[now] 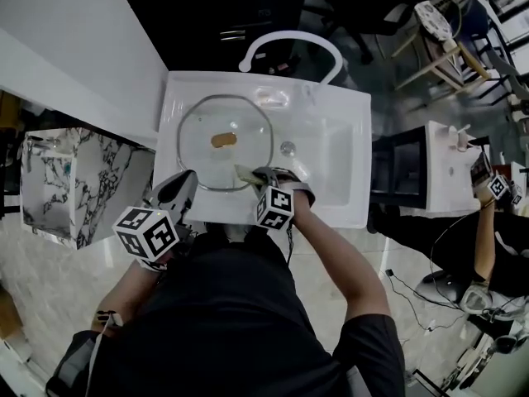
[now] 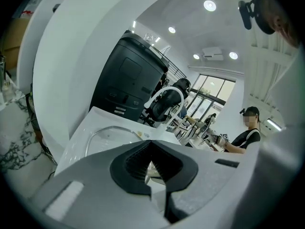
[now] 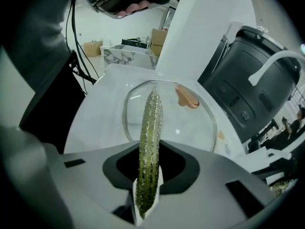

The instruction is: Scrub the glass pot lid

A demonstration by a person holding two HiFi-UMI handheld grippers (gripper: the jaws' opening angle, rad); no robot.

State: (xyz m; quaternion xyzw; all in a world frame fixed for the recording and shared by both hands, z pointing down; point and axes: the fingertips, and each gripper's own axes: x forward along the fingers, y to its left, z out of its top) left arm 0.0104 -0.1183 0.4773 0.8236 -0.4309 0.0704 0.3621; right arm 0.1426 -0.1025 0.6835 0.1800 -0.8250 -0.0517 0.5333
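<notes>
Glass lid (image 1: 224, 142) lies in a white sink (image 1: 357, 110). Right hand-held gripper (image 3: 148, 178) clamps a green sponge (image 3: 150, 128). Left hand-held gripper (image 2: 151, 165) has its jaws together.

no legible text, no readable labels, brands or numbers

The glass lid (image 1: 202, 131) fills the left of the sink (image 1: 335, 211); right of the drain (image 1: 288, 148) it lies bare for you. The faucet (image 1: 289, 41) arches over the back rim, and a white panel (image 1: 74, 44) crowds the left side.
</notes>
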